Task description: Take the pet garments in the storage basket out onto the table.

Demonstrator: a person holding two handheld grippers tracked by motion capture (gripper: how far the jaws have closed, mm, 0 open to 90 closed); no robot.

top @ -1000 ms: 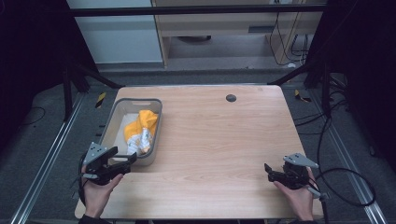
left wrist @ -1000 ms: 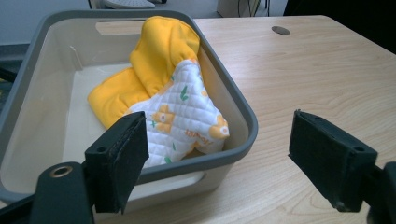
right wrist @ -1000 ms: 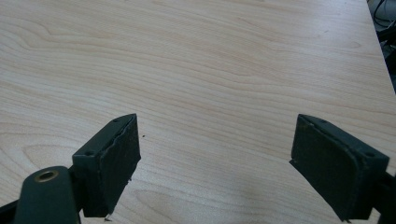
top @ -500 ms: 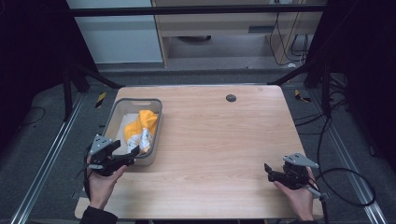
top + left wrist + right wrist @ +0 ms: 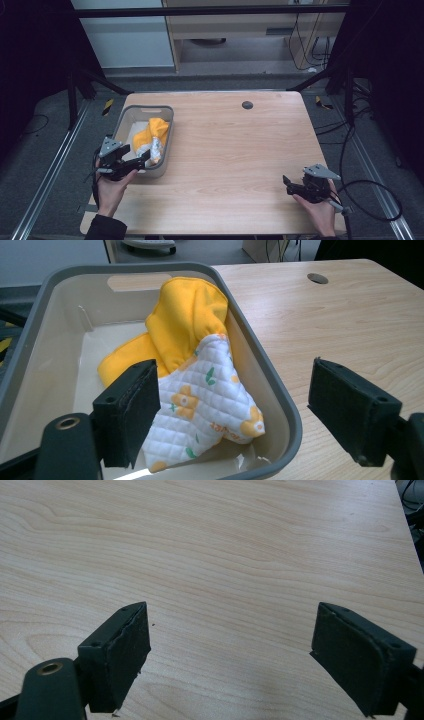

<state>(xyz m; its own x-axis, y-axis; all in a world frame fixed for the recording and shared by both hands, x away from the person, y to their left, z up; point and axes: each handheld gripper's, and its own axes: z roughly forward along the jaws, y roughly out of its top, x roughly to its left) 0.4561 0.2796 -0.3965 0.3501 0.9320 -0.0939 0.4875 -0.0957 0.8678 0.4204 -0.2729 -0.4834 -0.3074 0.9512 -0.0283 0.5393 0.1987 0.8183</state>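
Left claw (image 5: 142, 161) wide open, nothing between the jaws, hovering at the near end of the grey bin (image 5: 167, 131). In the left gripper view, one jaw over the bin's inside, the other out over the worktop (image 5: 350, 315), near rim (image 5: 280, 405) between them. Just ahead of the jaws: quilted cloth (image 5: 205, 405), white with orange flowers and a yellow lining, bunched up inside the bin and leaning on its right wall (top fold rising a little above the rim). In the high view, same cloth (image 5: 150, 137) in the bin's middle-to-near part, bin at the worktop's left side.

Right claw (image 5: 289, 184) also wide open and empty, parked low near the worktop's front right corner, well apart from the bin. In the right gripper view, bare wood grain (image 5: 225, 555) ahead of the jaws.

Step in hand, by the look of it: approach for a grasp, left claw lined up on the cloth, no contact yet. Pick not begun; cloth fully in the bin.

Next move likely calls for: shifting the claw so both jaws clear the rim and drop inside, straddling the near quilted corner or the raised yellow fold, then closing on fabric alone. Risk: pinching the bin wall with the cloth, or dragging the light bin on the lift (right claw free to steady it if needed).
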